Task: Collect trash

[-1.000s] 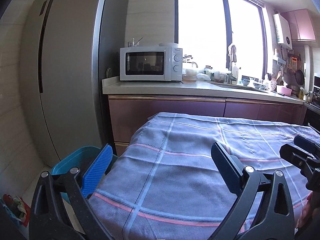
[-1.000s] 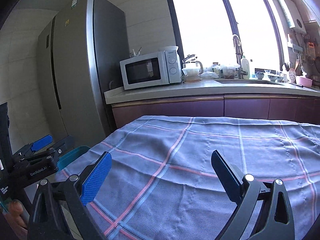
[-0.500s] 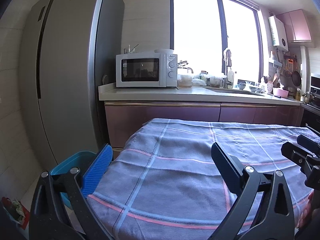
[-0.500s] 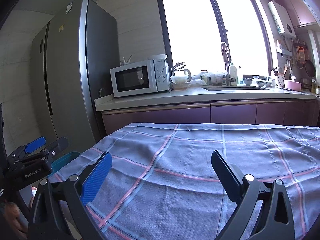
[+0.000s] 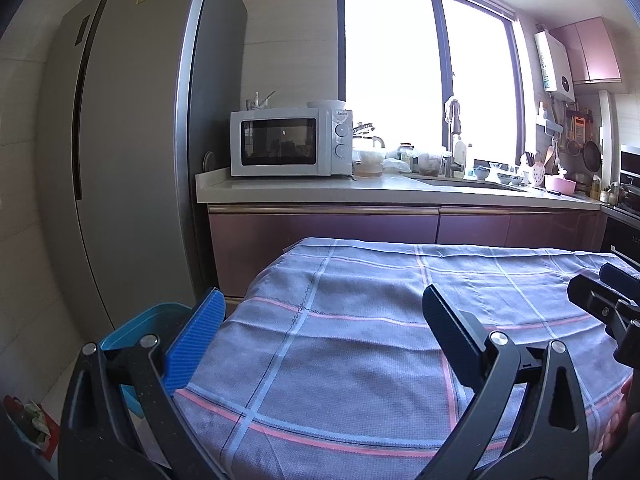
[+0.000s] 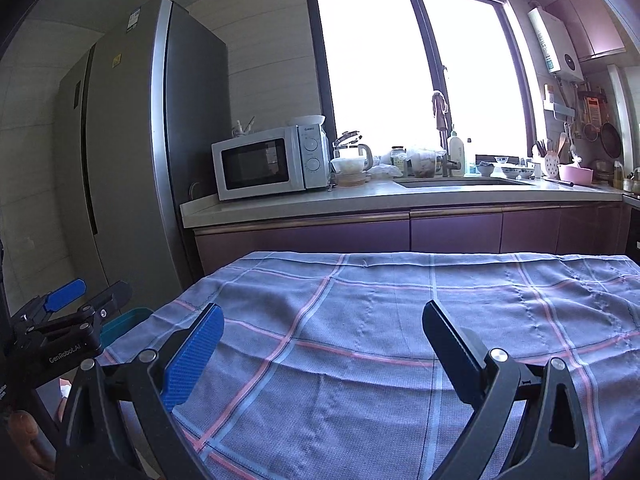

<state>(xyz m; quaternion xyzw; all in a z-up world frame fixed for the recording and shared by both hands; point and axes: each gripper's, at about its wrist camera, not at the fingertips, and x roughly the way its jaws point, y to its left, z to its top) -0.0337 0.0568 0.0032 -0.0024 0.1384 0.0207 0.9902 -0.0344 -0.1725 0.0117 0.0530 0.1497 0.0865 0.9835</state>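
- Hovering over the plaid tablecloth [image 5: 360, 344], left gripper [image 5: 320, 320] has jaws spread wide, nothing between them.
- Right gripper [image 6: 322, 326] same: wide apart, empty, above the same cloth.
- Each gripper shows in the other's view: right one at the right edge of the left wrist view, left one at the lower left of the right wrist view.
- Cloth top looks bare in both views, no trash on it that I can see.
- Teal bin [image 5: 132, 328] sits on the floor just beside the table's left corner, next to the fridge [image 5: 132, 140]; its inside is mostly hidden behind the left gripper, contents cannot tell.
- Crumpled wrapper-like scrap [image 5: 30, 424] on the floor at far lower left of the left wrist view, near the bin but not in it; too small and distorted to name exactly.
- Counter [image 6: 400, 196] behind holds a microwave [image 6: 268, 162] and kitchen stuff, not obviously trash.
- Progress guess: either the table is already cleared or collecting has not started; cannot say which from these views.
- Left to do, likely: the floor scrap, if it counts as trash, needs picking up and dropping in the bin; left gripper is the nearer one.
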